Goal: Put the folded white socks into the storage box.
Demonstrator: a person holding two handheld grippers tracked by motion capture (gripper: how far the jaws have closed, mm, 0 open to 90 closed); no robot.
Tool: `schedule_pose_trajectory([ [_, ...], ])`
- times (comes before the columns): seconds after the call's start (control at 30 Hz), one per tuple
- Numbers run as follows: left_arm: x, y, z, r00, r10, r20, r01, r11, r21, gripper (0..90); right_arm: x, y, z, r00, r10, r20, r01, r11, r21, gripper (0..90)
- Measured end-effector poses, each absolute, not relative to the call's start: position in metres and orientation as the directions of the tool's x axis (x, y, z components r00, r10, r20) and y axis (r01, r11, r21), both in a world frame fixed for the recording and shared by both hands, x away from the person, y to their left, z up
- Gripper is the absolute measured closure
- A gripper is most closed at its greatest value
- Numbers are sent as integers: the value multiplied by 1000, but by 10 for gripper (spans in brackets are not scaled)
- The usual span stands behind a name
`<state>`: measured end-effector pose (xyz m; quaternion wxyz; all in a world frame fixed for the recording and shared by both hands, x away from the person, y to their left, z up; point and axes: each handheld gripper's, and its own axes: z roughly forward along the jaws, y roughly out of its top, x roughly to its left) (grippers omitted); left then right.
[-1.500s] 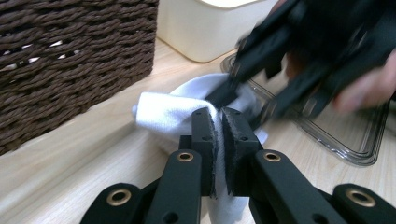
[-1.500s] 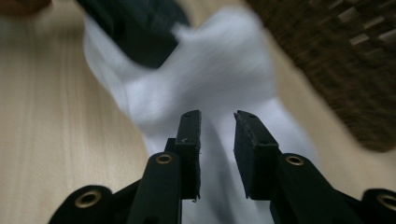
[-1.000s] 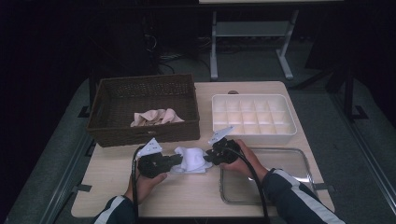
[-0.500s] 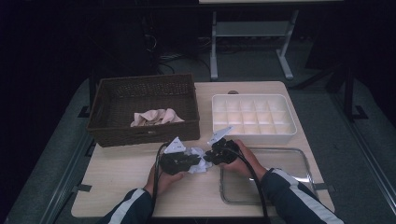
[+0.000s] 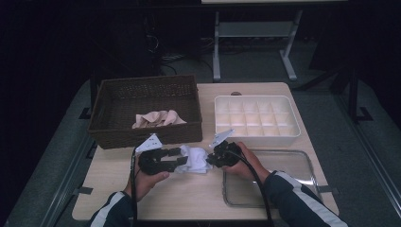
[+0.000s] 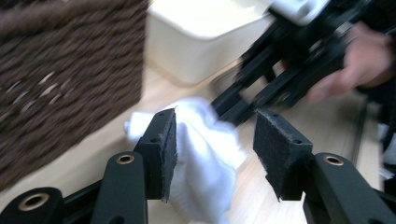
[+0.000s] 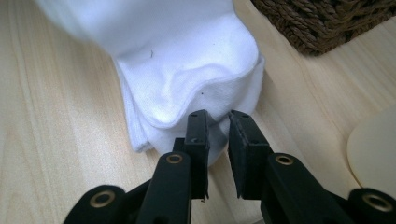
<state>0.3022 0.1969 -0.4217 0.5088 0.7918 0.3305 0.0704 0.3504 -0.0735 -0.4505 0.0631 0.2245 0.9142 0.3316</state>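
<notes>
— How far along are they with that white sock (image 5: 195, 158)?

— Midway, I'd say. It lies bunched on the desk (image 5: 189, 194) in front of the wicker basket (image 5: 144, 111), nothing put away yet; the white divided tray (image 5: 256, 118) looks bare.

— And the grippers?

— The right gripper (image 7: 217, 123) has its jaws narrow, pinching the sock's edge. The left gripper (image 6: 212, 140) has just been opening: its jaws stand apart, sock between them, brushing one pad (image 6: 168, 144), not clamped.

— So what's left?

— Probably finishing the fold, then stowing it.

Dim room beyond a pale wooden table (image 5: 198, 198), grey floor (image 5: 331, 101) around, and perhaps a white metal stand (image 5: 255, 33) behind.
</notes>
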Motion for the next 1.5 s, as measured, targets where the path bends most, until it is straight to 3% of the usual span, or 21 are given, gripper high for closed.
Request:
schedule_pose_trajectory([
  [0.07,304,205,-430,748,614,-254,490,-251,835,517,351,-74,-451,-895,446,23,357,684,636,773],
  [0.23,306,226,-435,662,718,-216,538,-254,804,404,350,-73,-452,-893,449,29,365,684,632,778],
  [0.33,307,233,-445,646,737,-201,567,-287,772,379,350,-72,-453,-892,450,29,366,685,629,779],
  [0.4,308,233,-454,641,730,-236,602,-288,745,372,350,-72,-452,-893,449,25,364,689,627,779],
  [0.67,309,220,-466,642,749,-162,612,-374,696,351,348,-77,-438,-888,461,6,344,653,675,795],
  [0.87,305,214,-465,677,729,-105,572,-431,698,497,345,-68,-422,-889,458,-18,293,598,746,882],
  [0.93,306,214,-465,673,729,-122,581,-420,697,554,342,-56,-424,-897,440,-36,270,612,743,882],
  [1.0,306,215,-465,680,714,-167,597,-407,692,665,340,-44,-429,-907,419,-46,255,632,731,880],
  [1.13,307,218,-467,669,712,-213,616,-371,694,774,345,-24,-445,-915,399,-67,246,680,690,867],
  [1.5,302,210,-443,759,610,-228,465,-263,845,796,350,-12,-457,-926,377,-32,261,698,667,865],
])
